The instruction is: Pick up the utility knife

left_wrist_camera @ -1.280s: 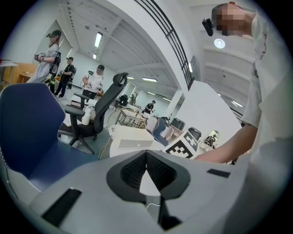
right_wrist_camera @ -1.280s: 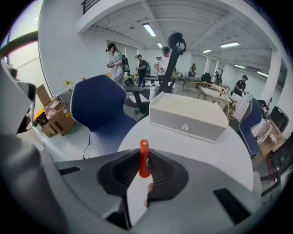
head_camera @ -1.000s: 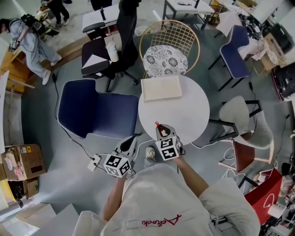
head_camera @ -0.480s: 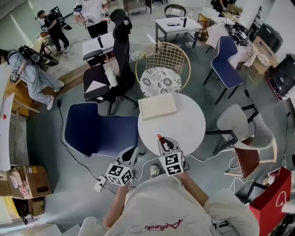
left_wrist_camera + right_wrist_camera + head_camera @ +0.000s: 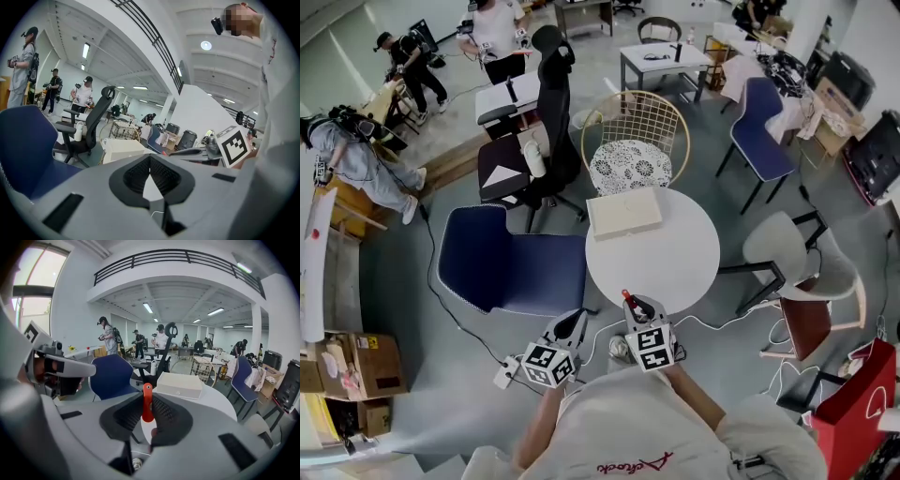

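The utility knife (image 5: 626, 300) is being gripped by the right hand-held gripper (image 5: 636, 309), whose jaws are being kept partly closed, only as far apart as the knife's red body is thick. In the right gripper view the red body is being shown upright between the dark ribbed pads (image 5: 165, 414), pressed from both sides, with its rounded end sticking out past the fingertips. In the head view the knife is being carried at the near rim of the round white tabletop (image 5: 675, 253), in the jaws and not lying on the surface. The left hand-held gripper (image 5: 574, 323) is being held just beside the right one, to its left and off the tabletop, above the grey floor (image 5: 441, 375). In the left gripper view its pads (image 5: 165, 176) are being brought together at the tips, and nothing is being held between them; only a small light wedge is being left open behind the meeting point. A cream box (image 5: 623, 213) is being carried by the far side of the tabletop, well apart from both grippers, and a blue chair (image 5: 511, 267) is being shown just left of the tabletop.
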Demonstrator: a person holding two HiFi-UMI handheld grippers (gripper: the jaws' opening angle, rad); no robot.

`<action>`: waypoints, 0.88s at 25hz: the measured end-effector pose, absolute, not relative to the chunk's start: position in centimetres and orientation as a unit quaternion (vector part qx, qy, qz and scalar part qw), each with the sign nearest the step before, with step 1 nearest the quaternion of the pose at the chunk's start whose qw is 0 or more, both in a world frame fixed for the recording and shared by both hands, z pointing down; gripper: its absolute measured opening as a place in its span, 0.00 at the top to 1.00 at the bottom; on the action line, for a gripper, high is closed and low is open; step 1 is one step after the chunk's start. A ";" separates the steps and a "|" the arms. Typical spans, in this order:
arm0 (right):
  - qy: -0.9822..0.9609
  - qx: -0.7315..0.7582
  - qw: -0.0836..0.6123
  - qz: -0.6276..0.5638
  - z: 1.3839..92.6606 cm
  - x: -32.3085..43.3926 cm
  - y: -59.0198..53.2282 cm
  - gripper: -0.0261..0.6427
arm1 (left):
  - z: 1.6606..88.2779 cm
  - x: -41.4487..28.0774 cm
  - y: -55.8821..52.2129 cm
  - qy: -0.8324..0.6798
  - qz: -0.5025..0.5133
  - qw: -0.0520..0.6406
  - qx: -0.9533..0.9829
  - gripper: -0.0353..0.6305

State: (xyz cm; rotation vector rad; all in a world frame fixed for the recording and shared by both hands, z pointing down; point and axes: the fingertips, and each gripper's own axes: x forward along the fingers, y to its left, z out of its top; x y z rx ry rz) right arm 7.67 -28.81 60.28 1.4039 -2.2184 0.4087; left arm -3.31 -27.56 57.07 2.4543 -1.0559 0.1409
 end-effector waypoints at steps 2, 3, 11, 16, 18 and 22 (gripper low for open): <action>-0.813 0.513 0.234 0.149 60.2 7.2 -27.9 0.86 | 57.2 -3.6 -26.4 -0.384 0.051 0.232 0.892 0.93; -0.813 0.513 0.232 0.148 60.1 7.0 -27.4 0.86 | 57.2 -3.7 -25.9 -0.384 0.051 0.233 0.892 0.93; -0.813 0.518 0.225 0.143 59.3 5.6 -23.6 0.86 | 56.7 -5.5 -22.0 -0.385 0.047 0.226 0.894 0.93; -0.812 0.525 0.214 0.140 58.3 4.3 -20.9 0.86 | 55.8 -7.3 -19.3 -0.385 0.049 0.217 0.896 0.93; -0.811 0.529 0.208 0.138 58.0 3.8 -19.8 0.86 | 55.5 -8.2 -18.2 -0.388 0.049 0.212 0.896 0.93; -0.811 0.536 0.194 0.131 57.5 2.9 -17.4 0.86 | 55.3 -9.3 -16.2 -0.389 0.046 0.202 0.898 0.93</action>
